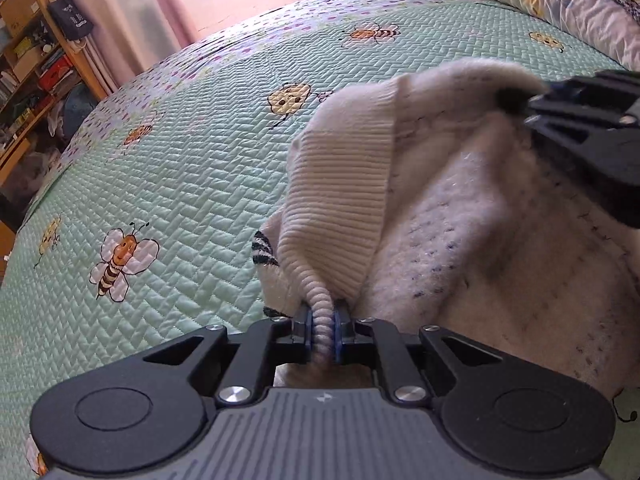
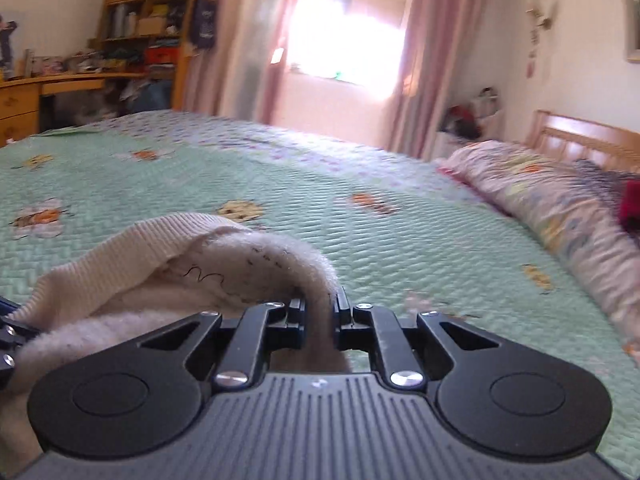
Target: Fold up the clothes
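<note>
Bedroom with pink curtains [image 2: 404, 80] and cluttered wooden shelves [image 1: 28, 52]; mint quilted bedspread [image 1: 180, 168] printed with bees. Cream sweater [image 1: 440, 220] held up over the bed, ribbed hem bunched. Left gripper [image 1: 322, 326] jaws pinching the hem roll, right gripper [image 2: 322, 314] jaws pinching a fleecy edge, probably the lining. Best kept taut and level between both grips, lowered flat onto the bedspread without twisting.

No readable text anywhere. Bag [image 1: 69, 19] hanging on the shelf [image 1: 24, 12] has a pale print, too small and blurred to make out. Box labels on the shelf likewise illegible in both views.
</note>
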Available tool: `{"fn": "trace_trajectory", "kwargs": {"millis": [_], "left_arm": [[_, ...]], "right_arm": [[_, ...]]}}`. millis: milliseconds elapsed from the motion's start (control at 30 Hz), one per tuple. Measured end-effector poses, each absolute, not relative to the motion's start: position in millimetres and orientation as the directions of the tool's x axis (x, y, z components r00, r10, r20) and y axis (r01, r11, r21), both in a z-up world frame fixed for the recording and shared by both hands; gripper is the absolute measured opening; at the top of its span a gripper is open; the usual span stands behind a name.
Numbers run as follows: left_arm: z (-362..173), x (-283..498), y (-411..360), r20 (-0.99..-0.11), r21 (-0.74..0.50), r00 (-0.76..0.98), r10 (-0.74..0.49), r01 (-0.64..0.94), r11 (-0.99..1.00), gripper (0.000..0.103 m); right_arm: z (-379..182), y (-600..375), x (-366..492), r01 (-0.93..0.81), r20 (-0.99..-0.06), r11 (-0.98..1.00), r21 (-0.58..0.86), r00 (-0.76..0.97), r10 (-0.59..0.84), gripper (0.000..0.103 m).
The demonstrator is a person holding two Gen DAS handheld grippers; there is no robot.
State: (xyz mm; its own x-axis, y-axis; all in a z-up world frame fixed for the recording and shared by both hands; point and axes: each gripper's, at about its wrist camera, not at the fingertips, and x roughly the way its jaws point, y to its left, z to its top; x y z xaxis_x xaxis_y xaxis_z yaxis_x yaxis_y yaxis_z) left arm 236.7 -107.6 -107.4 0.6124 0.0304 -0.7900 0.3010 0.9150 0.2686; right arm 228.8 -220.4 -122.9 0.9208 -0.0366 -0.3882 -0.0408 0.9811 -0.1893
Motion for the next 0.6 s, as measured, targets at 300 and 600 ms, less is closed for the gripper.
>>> {"fn": "trace_trajectory", "kwargs": {"millis": [300,600], "left_arm": [[-108,231,-129,-0.791,0.303,0.611,0.037,0.338,0.891,0.013],[-109,234,-138,-0.799,0.296,0.6,0.035,0.342,0.892,0.013]], "right_arm": [[-123,-277,182,0.222,-0.312,0.92,-0.324,0.893,-0.325,0.001],[-147,-316,178,-0.019,-0.49,0.972,0.234,0.861,0.135,0.017]]}}
